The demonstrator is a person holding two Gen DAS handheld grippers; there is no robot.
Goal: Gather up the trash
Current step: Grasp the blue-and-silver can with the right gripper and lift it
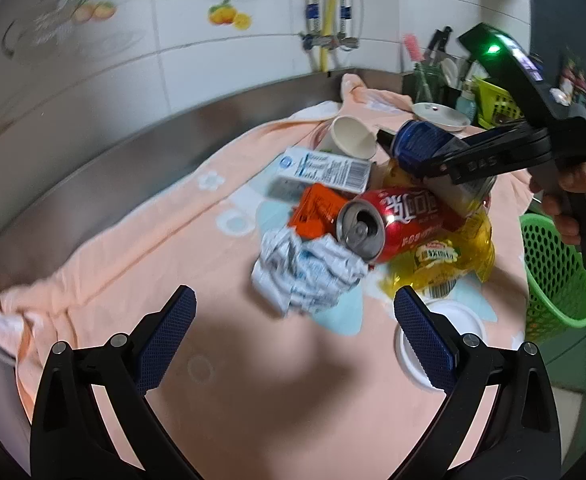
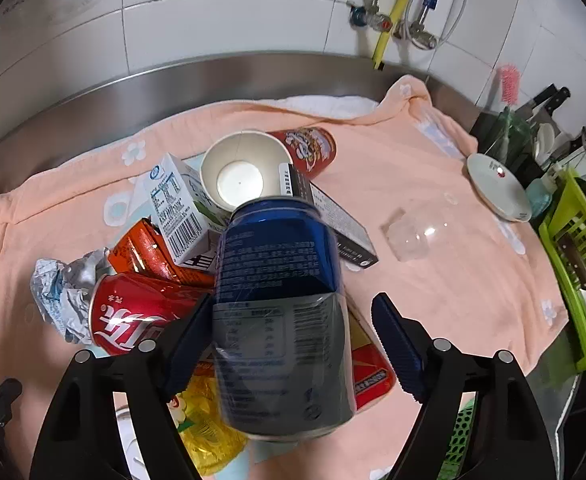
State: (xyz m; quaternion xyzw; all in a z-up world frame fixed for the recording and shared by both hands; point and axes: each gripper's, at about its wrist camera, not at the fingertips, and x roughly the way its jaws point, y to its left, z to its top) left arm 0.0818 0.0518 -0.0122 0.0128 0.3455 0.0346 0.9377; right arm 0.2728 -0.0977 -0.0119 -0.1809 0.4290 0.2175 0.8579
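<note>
the blue can (image 2: pixel 281 320) lies between the right gripper (image 2: pixel 289 336) fingers on the trash heap on the pink towel (image 2: pixel 433 184); the left pad touches it, the right pad stands clear, so the jaws are apart and not clamped. the left gripper (image 1: pixel 293 336) hangs wide open and empty near the crumpled wrapper (image 1: pixel 305 272). only the right view shows the clear cup (image 2: pixel 417 236); only the left shows the whole green basket (image 1: pixel 553 276)
</note>
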